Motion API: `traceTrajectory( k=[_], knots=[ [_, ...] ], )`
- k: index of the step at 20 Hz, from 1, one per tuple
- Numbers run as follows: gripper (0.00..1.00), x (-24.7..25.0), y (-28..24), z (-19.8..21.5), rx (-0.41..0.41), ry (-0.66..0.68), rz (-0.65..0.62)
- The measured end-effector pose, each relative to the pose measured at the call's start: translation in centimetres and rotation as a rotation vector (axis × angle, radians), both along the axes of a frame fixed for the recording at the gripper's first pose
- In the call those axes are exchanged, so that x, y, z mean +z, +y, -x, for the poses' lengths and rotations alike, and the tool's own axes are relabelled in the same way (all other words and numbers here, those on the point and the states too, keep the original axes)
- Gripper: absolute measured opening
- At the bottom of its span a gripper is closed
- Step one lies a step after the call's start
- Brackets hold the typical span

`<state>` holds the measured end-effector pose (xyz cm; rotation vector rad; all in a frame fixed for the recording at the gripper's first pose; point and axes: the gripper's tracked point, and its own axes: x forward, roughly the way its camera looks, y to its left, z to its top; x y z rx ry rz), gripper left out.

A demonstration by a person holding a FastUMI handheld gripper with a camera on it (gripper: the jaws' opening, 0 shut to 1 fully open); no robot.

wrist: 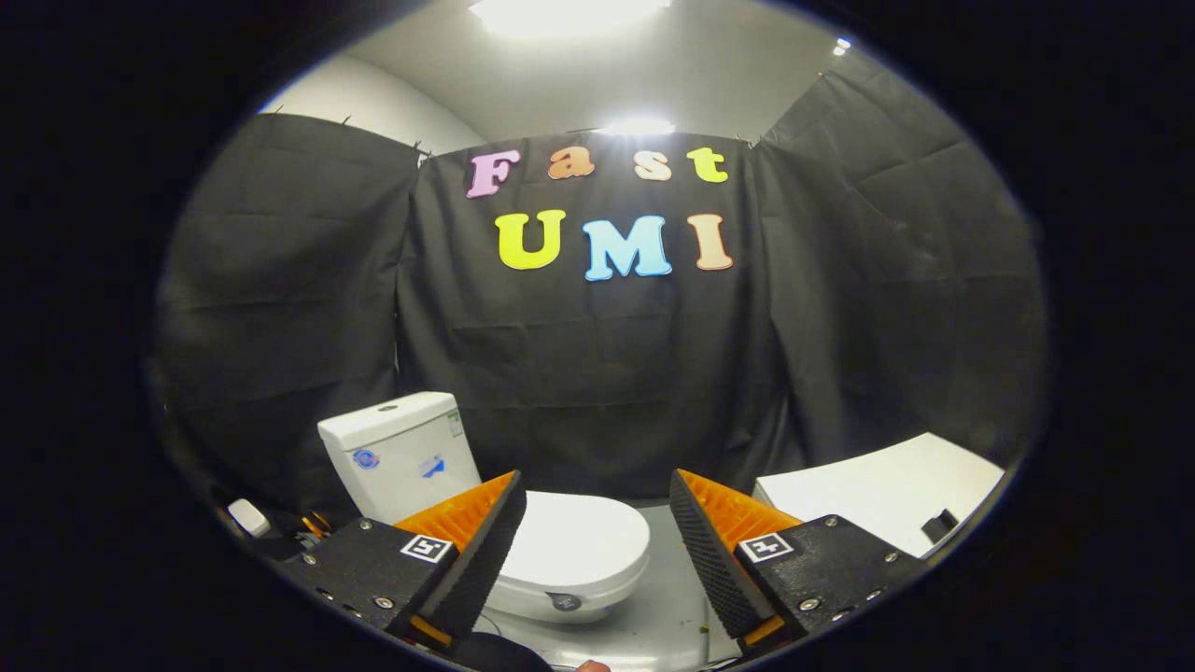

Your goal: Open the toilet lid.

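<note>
toilet lid (pixel 583 546) down flat on the bowl, partly between and beyond your fingers, front edge facing you | gripper (pixel 597 532) fingers spread wide, holding nothing | tank (pixel 397 453) behind lid | risk: pads slip off the smooth rim if you catch it shallow

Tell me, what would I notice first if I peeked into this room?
The white toilet, its lid shut, sits just beyond the open gripper, partly behind one finger, with its tank standing against the black cloth wall. A white table stands off to the other side.
</note>
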<state>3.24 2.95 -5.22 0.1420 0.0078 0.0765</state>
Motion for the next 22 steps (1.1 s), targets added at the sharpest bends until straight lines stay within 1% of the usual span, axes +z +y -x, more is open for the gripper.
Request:
traceTrajectory(
  k=[2,4,7,12,17,20,22],
  knots=[
    [0.95,-0.2,-0.2,-0.6,-0.027,-0.007,-0.022],
    [0.95,-0.7,0.0,-0.9,-0.057,0.002,0.0],
    [0.95,-1.4,0.8,-1.0,-0.068,0.016,0.017],
    [0.94,-1.9,1.3,-1.8,-0.083,0.03,-0.01],
    [0.94,-3.9,0.7,-3.0,-0.111,0.059,-0.026],
    [0.94,-5.0,1.6,-3.9,-0.094,0.075,-0.079],
    [0.95,-4.7,3.1,-4.3,-0.056,0.06,-0.098]
  ],
)
